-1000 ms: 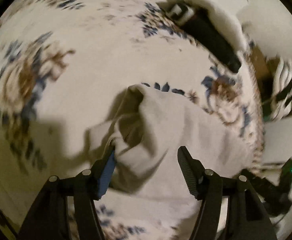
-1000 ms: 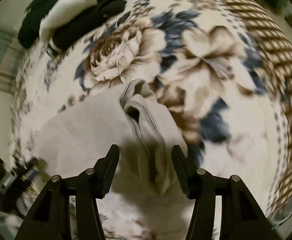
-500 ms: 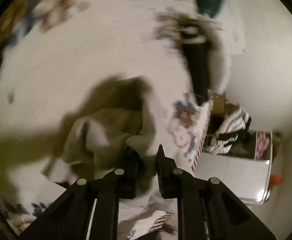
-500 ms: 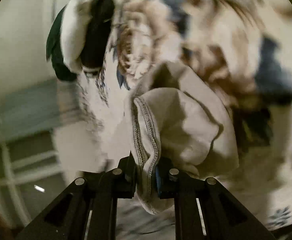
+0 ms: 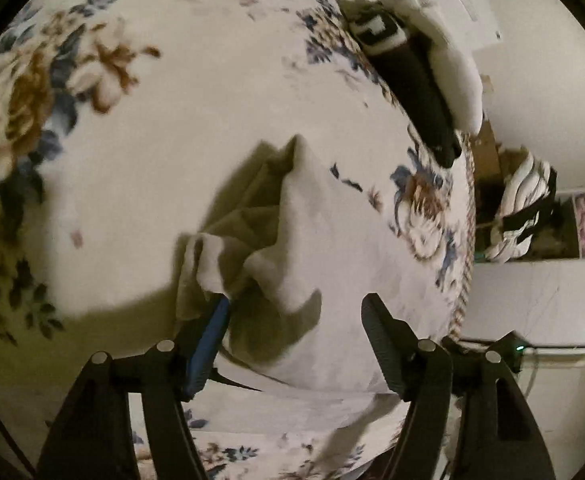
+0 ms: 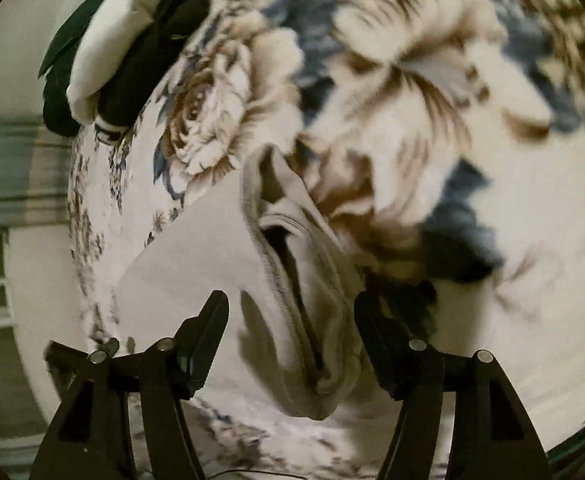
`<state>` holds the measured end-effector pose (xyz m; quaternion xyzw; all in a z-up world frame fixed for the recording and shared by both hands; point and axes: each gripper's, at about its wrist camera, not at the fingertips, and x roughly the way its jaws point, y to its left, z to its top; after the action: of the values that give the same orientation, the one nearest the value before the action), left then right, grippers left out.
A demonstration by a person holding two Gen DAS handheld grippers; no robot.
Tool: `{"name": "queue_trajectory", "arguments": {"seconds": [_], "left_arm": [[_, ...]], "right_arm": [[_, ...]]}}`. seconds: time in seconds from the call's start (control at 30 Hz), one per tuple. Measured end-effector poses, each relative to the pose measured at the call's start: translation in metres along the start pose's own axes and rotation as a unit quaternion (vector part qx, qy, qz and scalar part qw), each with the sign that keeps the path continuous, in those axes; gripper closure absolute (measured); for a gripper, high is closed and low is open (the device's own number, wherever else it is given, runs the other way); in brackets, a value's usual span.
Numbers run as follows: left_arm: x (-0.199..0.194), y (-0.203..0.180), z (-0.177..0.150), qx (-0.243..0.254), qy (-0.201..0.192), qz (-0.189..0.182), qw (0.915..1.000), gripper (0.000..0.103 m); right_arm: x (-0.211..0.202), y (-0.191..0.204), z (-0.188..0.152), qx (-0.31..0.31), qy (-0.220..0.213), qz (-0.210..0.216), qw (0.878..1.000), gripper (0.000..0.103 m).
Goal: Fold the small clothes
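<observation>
A small pale grey garment lies crumpled on a floral blanket. My left gripper is open just above its near edge; a fold of cloth rests against the left finger. In the right wrist view the same garment lies folded over, its stitched hem running between the fingers. My right gripper is open over it and holds nothing.
A stack of folded clothes, black, white and dark green, sits at the blanket's far edge; it also shows in the right wrist view. The bed edge drops off at the right, with a white cabinet beyond.
Both grippers were shut on the garment and holding it up half a second ago. Now both have opened and the garment lies on the blanket.
</observation>
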<state>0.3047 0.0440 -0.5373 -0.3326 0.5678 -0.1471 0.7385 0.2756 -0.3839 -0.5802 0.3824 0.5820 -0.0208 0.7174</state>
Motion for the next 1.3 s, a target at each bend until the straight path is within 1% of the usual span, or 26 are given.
{"name": "queue_trajectory", "arguments": {"seconds": [0.1,0.13,0.17,0.2,0.23,0.3,0.33,0.4,0.43,0.47,0.5,0.57,0.6,0.63,0.67,0.77,0.83,0.97,1.0,1.03,1.07,1.1,1.17,1.23,1.27,1.3], "left_arm": [[0.012,-0.005,-0.002,0.006,-0.012,0.016,0.9998,0.039],[0.016,-0.007,-0.001,0.01,-0.015,0.01,0.9998,0.039],[0.014,-0.006,-0.004,0.011,-0.028,0.0,0.9995,0.062],[0.015,-0.005,-0.004,0.007,-0.031,-0.002,0.9995,0.094],[0.012,0.0,-0.005,-0.002,-0.029,-0.014,0.9995,0.094],[0.0,0.015,-0.009,-0.053,-0.036,-0.084,0.9944,0.096],[-0.004,0.023,-0.011,-0.087,-0.037,-0.124,0.9877,0.096],[-0.001,0.041,-0.014,-0.149,-0.026,-0.205,0.967,0.096],[0.003,0.051,-0.015,-0.178,-0.021,-0.223,0.9582,0.096],[0.008,0.064,-0.016,-0.201,-0.01,-0.211,0.9565,0.095],[0.01,0.072,-0.017,-0.209,-0.005,-0.189,0.9594,0.093],[0.006,0.079,-0.017,-0.218,0.003,-0.162,0.9625,0.074],[-0.002,0.074,-0.015,-0.203,0.0,-0.145,0.9684,0.052],[-0.013,0.065,-0.013,-0.176,-0.009,-0.117,0.9773,0.039],[-0.02,0.058,-0.012,-0.158,-0.017,-0.105,0.9817,0.039],[-0.028,0.021,0.001,-0.051,-0.034,-0.032,0.9976,0.039],[-0.014,0.004,0.01,-0.002,-0.033,0.018,0.9993,0.039],[0.03,-0.021,0.025,0.059,0.001,0.059,0.9965,0.04],[0.033,-0.025,0.022,0.069,-0.001,0.054,0.9962,0.041],[0.034,-0.031,0.022,0.078,-0.008,0.059,0.9952,0.049],[0.031,-0.038,0.019,0.088,-0.016,0.031,0.9955,0.062],[0.029,-0.041,0.016,0.087,-0.011,0.006,0.9961,0.096],[0.021,-0.042,0.012,0.052,0.001,-0.07,0.9962,0.096],[0.016,-0.034,0.01,0.01,0.004,-0.125,0.9921,0.096],[0.018,-0.021,0.01,-0.034,0.009,-0.17,0.9848,0.096],[0.02,-0.008,0.01,-0.067,0.011,-0.187,0.9801,0.096]], "right_arm": [[0.001,0.003,-0.002,-0.008,-0.008,-0.008,1.0,0.036],[0.003,0.002,-0.003,-0.003,-0.007,-0.004,1.0,0.043],[0.003,-0.001,-0.006,-0.001,-0.005,-0.003,1.0,0.073],[0.006,-0.004,-0.008,0.007,0.002,0.003,1.0,0.088],[0.008,-0.011,-0.011,0.027,0.008,0.021,0.999,0.09],[0.012,-0.025,-0.013,0.059,0.017,0.068,0.996,0.09],[0.011,-0.031,-0.015,0.081,0.024,0.102,0.991,0.09],[0.012,-0.047,-0.017,0.124,0.039,0.15,0.98,0.09],[0.014,-0.055,-0.018,0.142,0.048,0.16,0.976,0.09],[0.017,-0.062,-0.018,0.156,0.055,0.155,0.974,0.09],[0.017,-0.068,-0.016,0.156,0.054,0.123,0.979,0.089],[0.012,-0.061,-0.013,0.123,0.048,0.077,0.988,0.07],[0.009,-0.055,-0.012,0.107,0.046,0.066,0.991,0.061],[0.003,-0.043,-0.011,0.079,0.04,0.04,0.995,0.044],[-0.001,-0.033,-0.01,0.054,0.031,0.02,0.998,0.039],[-0.01,0.002,-0.011,-0.033,0.006,-0.037,0.999,0.039],[-0.008,0.017,-0.01,-0.066,-0.012,-0.063,0.996,0.039],[0.011,0.025,-0.003,-0.087,-0.009,-0.09,0.992,0.039],[0.015,0.023,-0.005,-0.091,-0.007,-0.092,0.992,0.039],[0.02,0.025,-0.005,-0.096,-0.007,-0.09,0.991,0.048],[0.023,0.025,-0.005,-0.1,-0.012,-0.087,0.991,0.071],[0.025,0.027,-0.005,-0.1,-0.014,-0.086,0.991,0.081],[0.022,0.028,-0.008,-0.095,-0.017,-0.061,0.994,0.085],[0.016,0.024,-0.008,-0.069,-0.007,-0.01,0.998,0.086],[0.014,0.021,-0.007,-0.051,-0.001,0.02,0.999,0.086],[0.012,0.015,-0.007,-0.03,0.007,0.054,0.998,0.086]]}}
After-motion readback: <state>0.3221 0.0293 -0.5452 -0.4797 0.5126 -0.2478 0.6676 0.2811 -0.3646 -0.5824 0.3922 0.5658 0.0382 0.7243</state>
